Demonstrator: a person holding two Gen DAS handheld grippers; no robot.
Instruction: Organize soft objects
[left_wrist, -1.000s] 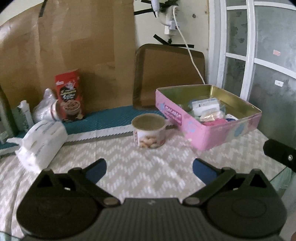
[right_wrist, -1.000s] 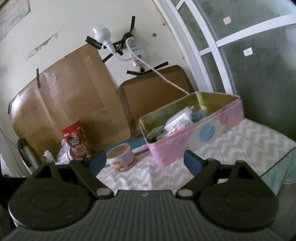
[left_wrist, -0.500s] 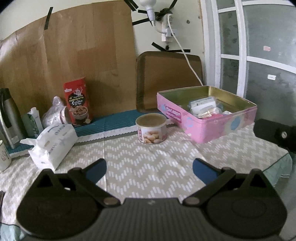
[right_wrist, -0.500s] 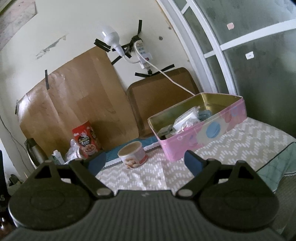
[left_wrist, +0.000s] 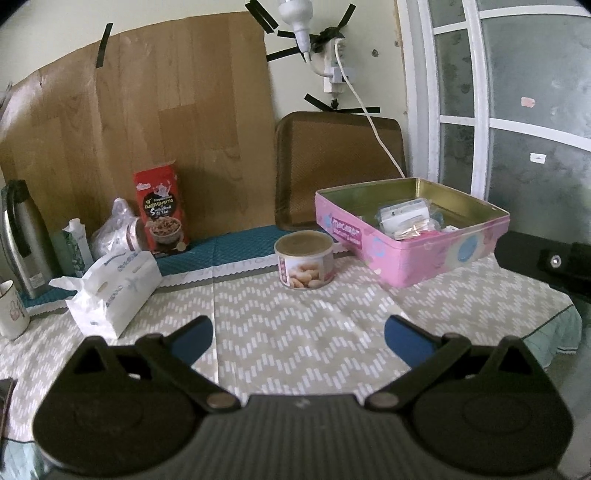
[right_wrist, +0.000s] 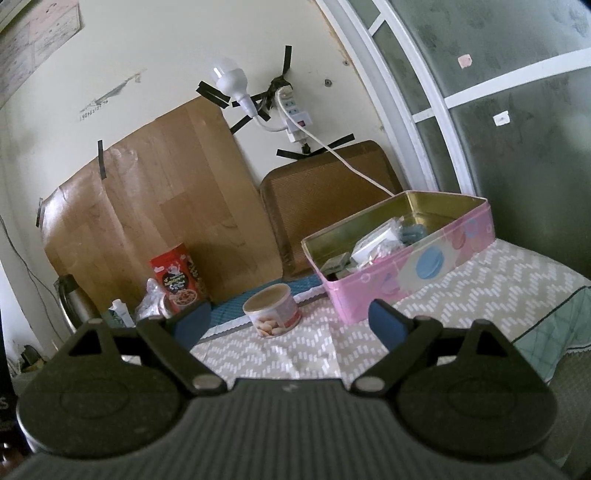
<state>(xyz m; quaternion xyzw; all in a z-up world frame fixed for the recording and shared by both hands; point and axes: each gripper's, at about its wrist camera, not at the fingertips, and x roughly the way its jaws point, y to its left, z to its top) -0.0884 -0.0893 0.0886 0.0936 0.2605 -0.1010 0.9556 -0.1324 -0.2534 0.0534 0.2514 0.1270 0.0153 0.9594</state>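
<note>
A pink tin box (left_wrist: 413, 254) (right_wrist: 413, 269) stands open at the table's right, holding several small packets (left_wrist: 404, 219) (right_wrist: 380, 245). A white tissue pack (left_wrist: 114, 290) lies at the left in the left wrist view. My left gripper (left_wrist: 298, 336) is open over the zigzag cloth, well short of both, with nothing between its blue pads. My right gripper (right_wrist: 288, 325) is also open and holds nothing, back from the table's near edge. Part of the right gripper's black body (left_wrist: 546, 260) shows at the right edge of the left wrist view.
A round snack can (left_wrist: 304, 264) (right_wrist: 272, 309) sits mid-table. A red cereal box (left_wrist: 160, 214) (right_wrist: 177, 278), a plastic bag (left_wrist: 114, 229), a steel flask (left_wrist: 20, 236) and a mug (left_wrist: 11, 310) line the left back. A brown tray (left_wrist: 336, 162) leans on the wall. The table edge (left_wrist: 550, 332) drops off at right.
Both grippers have pulled back and up from the table, so more of the wall, the flask and the mug come into view. Both stay open. No object has moved.
</note>
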